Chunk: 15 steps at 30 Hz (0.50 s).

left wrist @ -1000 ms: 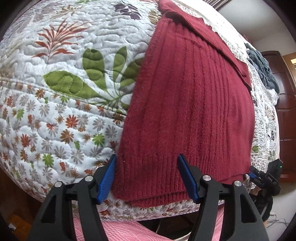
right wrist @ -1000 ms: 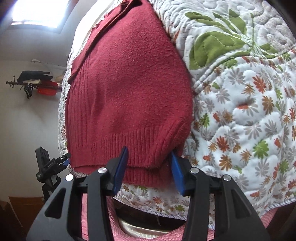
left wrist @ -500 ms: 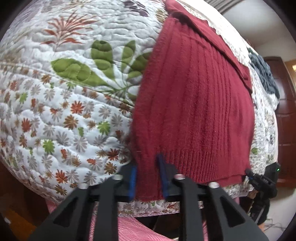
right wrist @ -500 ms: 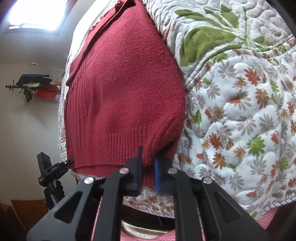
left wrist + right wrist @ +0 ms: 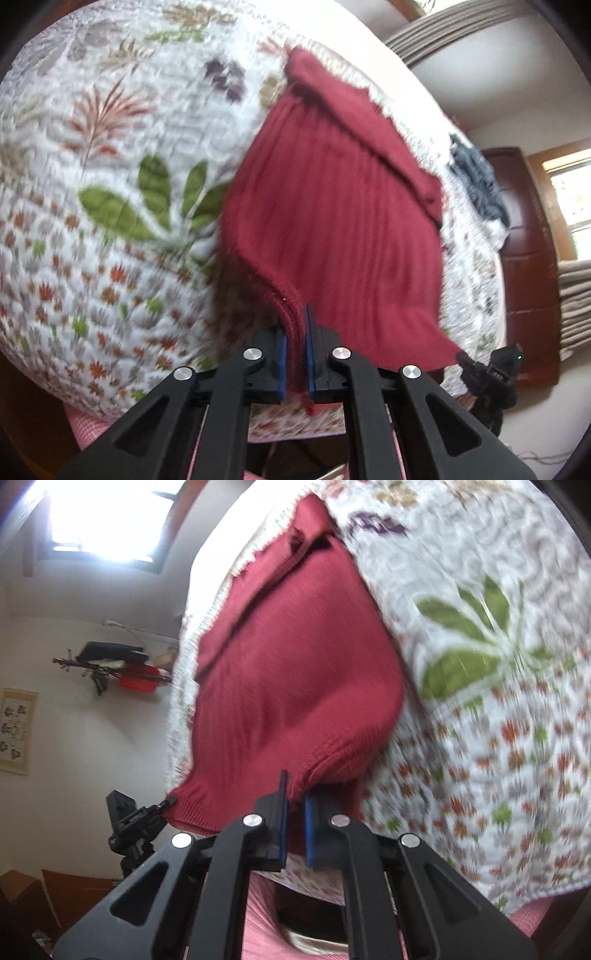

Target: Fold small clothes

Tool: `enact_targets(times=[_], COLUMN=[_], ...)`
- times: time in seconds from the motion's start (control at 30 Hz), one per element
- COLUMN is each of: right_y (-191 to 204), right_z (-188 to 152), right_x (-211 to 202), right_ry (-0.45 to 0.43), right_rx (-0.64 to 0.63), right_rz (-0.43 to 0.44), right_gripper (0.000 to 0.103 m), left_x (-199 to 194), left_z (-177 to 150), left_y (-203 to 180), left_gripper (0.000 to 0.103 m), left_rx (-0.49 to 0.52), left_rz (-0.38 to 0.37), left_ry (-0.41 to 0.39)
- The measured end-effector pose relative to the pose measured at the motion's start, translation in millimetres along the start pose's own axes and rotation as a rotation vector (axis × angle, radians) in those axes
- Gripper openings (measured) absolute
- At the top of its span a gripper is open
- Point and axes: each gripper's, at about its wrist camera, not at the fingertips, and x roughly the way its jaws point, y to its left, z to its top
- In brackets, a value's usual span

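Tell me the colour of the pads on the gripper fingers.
Blue pads on black fingers, clearest in the left wrist view, clamped on the red sweater.

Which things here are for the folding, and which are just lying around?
For the job:
red sweater
left gripper, clamped on its hem
right gripper, clamped on its hem

Just lying about:
floral quilt
grey garment
tripod

Right gripper (image 5: 294, 827) jaws clamped on sweater (image 5: 295, 686) hem, lifted off quilt (image 5: 498, 701); frame blurred.

Fuzzy ribbed-knit red sweater (image 5: 332, 221) lies on a matt, puckered quilted cotton bedspread (image 5: 92, 184).
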Motion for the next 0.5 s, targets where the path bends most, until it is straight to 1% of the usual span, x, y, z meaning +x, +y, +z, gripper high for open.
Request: enact_targets(times=[0.03, 0.13, 0.33, 0.5], right_y=[4, 12, 28, 25], right_z=[9, 28, 69, 109], right_x=[-3, -7, -1, 18], right_ry=[-0.009, -0.024, -0.034, -0.030], right_rx=[-0.003, -0.012, -0.036, 0.006], right_rz=[0.019, 0.037, 0.015, -0.009], right_gripper=[0.005, 0.005, 0.005, 0.005], left_x=[-2, -3, 2, 20], left_z=[7, 25, 68, 103], left_y=[-5, -18, -29, -27], left_gripper=[0.007, 0.007, 0.007, 0.007], left_rx=[0.000, 0.013, -0.003, -0.022], left_rz=[-0.010, -0.012, -0.013, 0.009], left_ry=[-0.009, -0.029, -0.067, -0.071])
